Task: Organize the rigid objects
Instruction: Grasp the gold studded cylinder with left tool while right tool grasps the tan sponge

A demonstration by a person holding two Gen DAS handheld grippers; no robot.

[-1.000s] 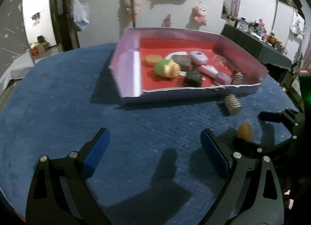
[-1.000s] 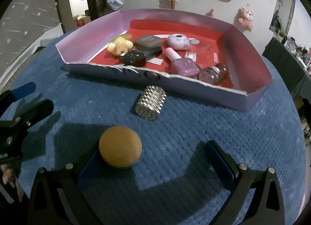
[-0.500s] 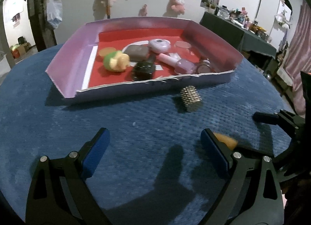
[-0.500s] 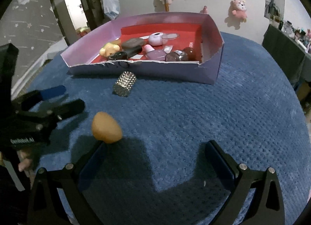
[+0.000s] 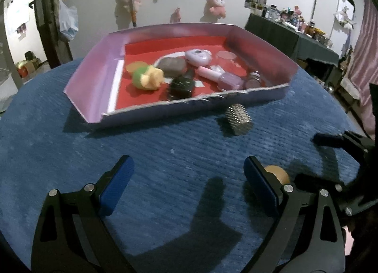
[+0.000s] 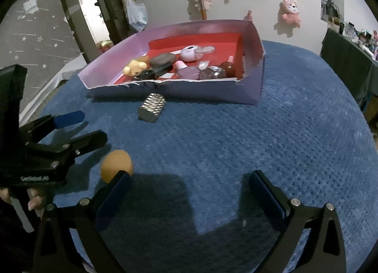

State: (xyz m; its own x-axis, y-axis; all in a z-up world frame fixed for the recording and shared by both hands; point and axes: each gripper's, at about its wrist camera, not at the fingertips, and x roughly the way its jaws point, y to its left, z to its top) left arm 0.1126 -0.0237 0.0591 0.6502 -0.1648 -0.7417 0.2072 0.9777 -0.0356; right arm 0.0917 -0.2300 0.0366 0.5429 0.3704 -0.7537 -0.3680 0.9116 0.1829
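A purple cardboard tray [image 5: 94,84] [image 6: 255,89] with a red floor holds several small items on the blue cloth. In front of it lies a studded silver cylinder [image 5: 238,119] [image 6: 152,107]. An orange egg-shaped object [image 5: 277,174] [image 6: 116,165] rests on the cloth, just outside the right finger of my left gripper [image 5: 187,185] and just past the left finger of my right gripper [image 6: 187,192]. Both grippers are open and hold nothing. The right gripper also shows at the right edge of the left wrist view, and the left gripper at the left edge of the right wrist view.
The round table's blue cloth [image 6: 283,143] drops off at the edges on all sides. Plush toys [image 5: 216,5] hang on the white wall behind. A dark shelf with bottles [image 5: 307,34] stands at the far right. A hand [image 6: 35,202] holds the left gripper's handle.
The left wrist view has swung so the tray and cylinder sit more centred and closer. The right gripper has drawn back and turned; the egg now sits at its left fingertip.
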